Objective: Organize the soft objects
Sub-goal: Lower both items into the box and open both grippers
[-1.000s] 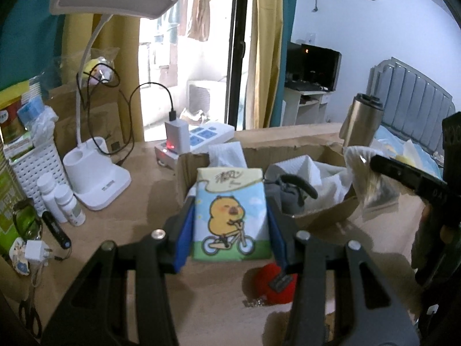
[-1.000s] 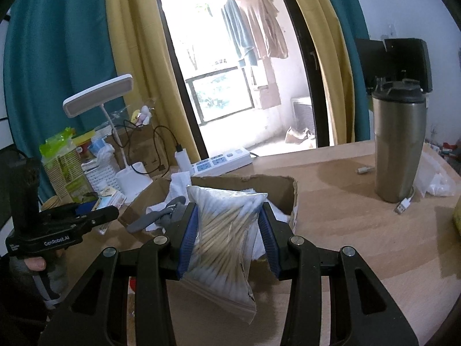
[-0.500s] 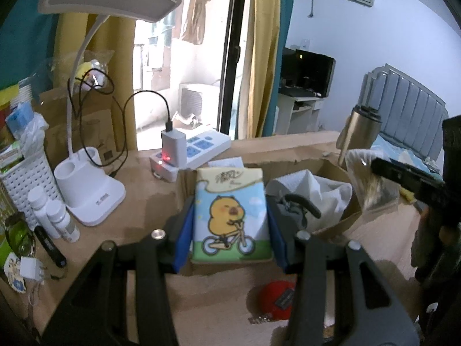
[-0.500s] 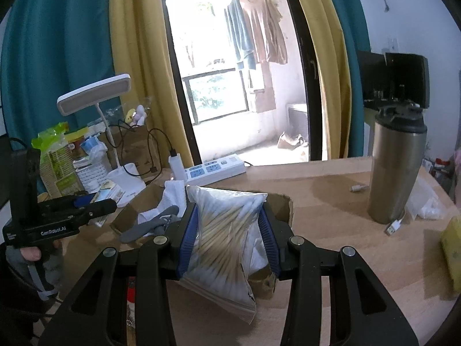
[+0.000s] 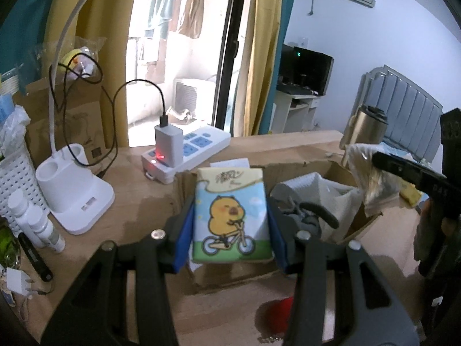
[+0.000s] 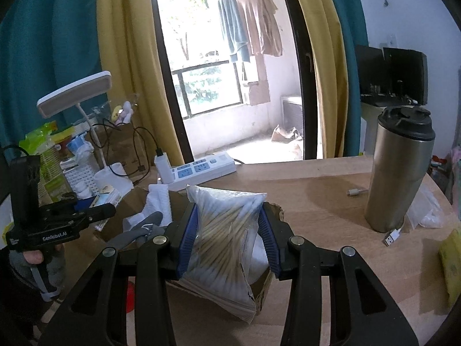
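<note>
Already, the tissue pack (image 5: 232,214) with the cartoon chick sat at the centre of the left wrist view, clamped between the blue pads of your left gripper (image 5: 230,225), over the near edge of the cardboard box (image 5: 337,170). In the right wrist view the bag of cotton swabs (image 6: 227,236) filled the lower middle, pinched the same way in your right gripper (image 6: 229,239), over the same box. Inside the box lay a white cloth (image 5: 343,201) and a grey item, so some sorting looked done; both held items were not yet released, and a red soft thing (image 5: 278,312) sat on the table at the lower middle, outside the box. Both grippers pointed forward and somewhat down toward the box, from opposite sides.
</note>
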A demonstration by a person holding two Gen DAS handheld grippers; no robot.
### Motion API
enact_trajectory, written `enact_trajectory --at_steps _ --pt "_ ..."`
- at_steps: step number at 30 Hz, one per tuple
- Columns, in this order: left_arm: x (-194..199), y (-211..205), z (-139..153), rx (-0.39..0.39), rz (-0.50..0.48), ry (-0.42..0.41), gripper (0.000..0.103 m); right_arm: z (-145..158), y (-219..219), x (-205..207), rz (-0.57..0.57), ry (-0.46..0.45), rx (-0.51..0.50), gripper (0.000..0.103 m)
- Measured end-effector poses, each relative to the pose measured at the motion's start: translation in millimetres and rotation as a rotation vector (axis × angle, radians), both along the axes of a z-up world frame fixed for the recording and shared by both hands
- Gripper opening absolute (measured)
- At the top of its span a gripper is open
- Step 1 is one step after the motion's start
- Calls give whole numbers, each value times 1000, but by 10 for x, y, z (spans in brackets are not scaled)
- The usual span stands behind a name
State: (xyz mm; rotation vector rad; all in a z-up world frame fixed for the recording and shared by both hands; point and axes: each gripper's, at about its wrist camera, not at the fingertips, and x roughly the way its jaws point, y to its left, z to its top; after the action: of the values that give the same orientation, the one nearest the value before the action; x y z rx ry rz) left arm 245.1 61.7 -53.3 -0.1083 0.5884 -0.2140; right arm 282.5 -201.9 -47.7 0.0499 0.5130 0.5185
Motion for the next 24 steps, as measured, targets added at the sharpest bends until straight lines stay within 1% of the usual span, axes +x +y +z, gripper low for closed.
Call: enact_trajectory --at_steps 5,10,14,18,19,21,24 --pt "77 -39 -108 -2 -8 30 48 -93 30 94 -15 20 -13 45" --pt "114 -94 -220 3 -19 64 48 -240 91 203 -30 62 -61 45" --pt "119 -106 -254 5 -21 69 48 -306 140 234 -32 73 -85 45" --pt "134 -84 -283 -2 -15 79 49 -416 213 270 -37 95 -135 45" --pt "136 -84 -278 -2 -16 77 49 -441 233 268 -34 98 -150 45" --pt "130 -93 -279 4 -18 77 49 -456 303 234 -37 71 -191 45" --pt "125 -116 -290 23 -26 70 50 -498 369 224 -20 73 -208 45"
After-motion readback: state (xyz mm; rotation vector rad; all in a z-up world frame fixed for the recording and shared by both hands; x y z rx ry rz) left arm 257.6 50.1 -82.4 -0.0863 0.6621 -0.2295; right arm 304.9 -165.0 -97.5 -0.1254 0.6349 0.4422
